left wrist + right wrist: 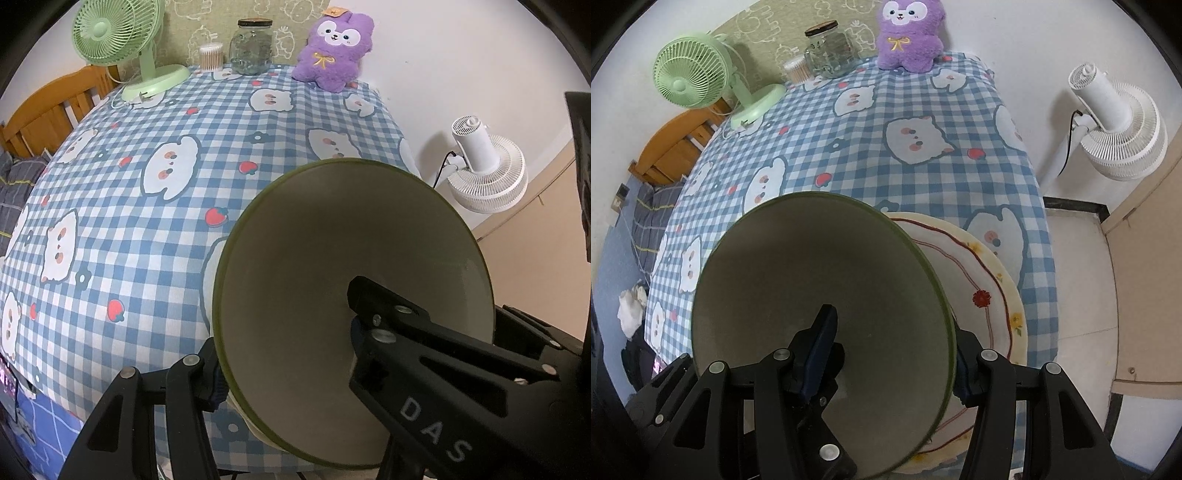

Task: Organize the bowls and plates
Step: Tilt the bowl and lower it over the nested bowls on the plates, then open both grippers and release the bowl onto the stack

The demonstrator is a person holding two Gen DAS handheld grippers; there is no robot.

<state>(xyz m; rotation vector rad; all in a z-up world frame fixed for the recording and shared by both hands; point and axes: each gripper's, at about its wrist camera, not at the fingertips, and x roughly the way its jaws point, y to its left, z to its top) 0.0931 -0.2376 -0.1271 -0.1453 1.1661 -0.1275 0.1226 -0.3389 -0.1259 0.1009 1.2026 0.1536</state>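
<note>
A green plate [332,266] was held tilted on edge above the near part of the checked worktop [155,155]. The left claw [284,332] was closed on the plate's rim, one finger across its pale inner face and the other behind its edge. In the right wrist view the same green plate [820,295] was gripped by the right claw [890,350], one finger lying on the plate's face and the other behind the rim at the right.

Just behind the green plate, a cream plate [993,280] with a red line and small flowers lay flat near the worktop's near right edge, partly hidden by the green plate.

Far from the green plate, along the worktop's back edge, a green fan [122,40], a tub of cotton swabs [211,56], a glass jar [252,46] and a purple plush toy [334,48] were set in a row. A white fan [487,170] stood on the floor to the right of the worktop.
</note>
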